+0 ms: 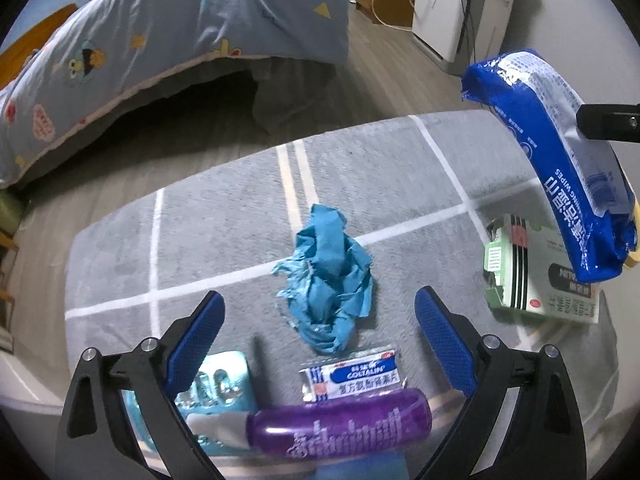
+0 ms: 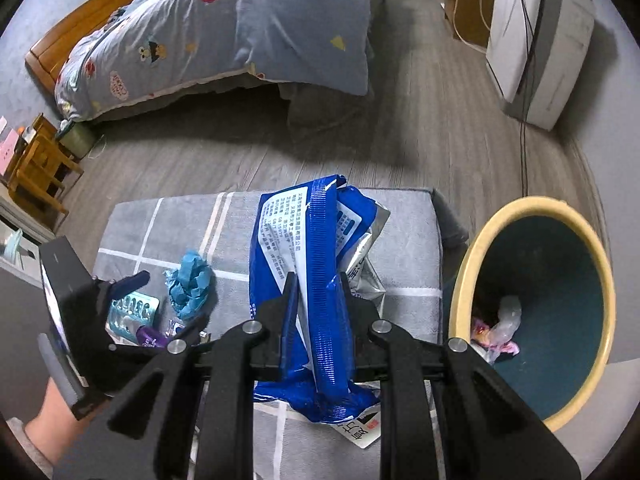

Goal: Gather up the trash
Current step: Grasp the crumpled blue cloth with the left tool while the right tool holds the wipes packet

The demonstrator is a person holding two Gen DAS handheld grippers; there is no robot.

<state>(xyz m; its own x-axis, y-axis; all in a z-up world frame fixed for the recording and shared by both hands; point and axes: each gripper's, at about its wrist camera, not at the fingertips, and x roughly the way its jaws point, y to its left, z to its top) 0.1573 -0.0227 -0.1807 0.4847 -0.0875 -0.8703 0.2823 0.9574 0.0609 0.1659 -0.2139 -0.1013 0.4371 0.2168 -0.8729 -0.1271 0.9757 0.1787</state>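
Grey rug [image 1: 224, 216], left tongs [image 1: 319, 320] apart around blue crumpled paper [image 1: 328, 280], right tongs [image 2: 316, 286] clamped on wipes packet [image 2: 316, 240]

Blue wipes packet [image 2: 316, 300] hangs crumpled and upright, pinched in the right tool [image 2: 316, 280]. On the grey mat [image 1: 200, 240]: crumpled teal paper [image 1: 328, 276], blister pack [image 1: 224, 384], Coltalin sachet [image 1: 352, 374], purple tube [image 1: 340, 424], green-white box [image 1: 532, 276].

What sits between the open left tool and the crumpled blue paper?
Left wrist view: nothing but bare grey mat. The left tool frames the crumpled blue paper with open pads; the Coltalin packet and purple tube lie nearer the camera.
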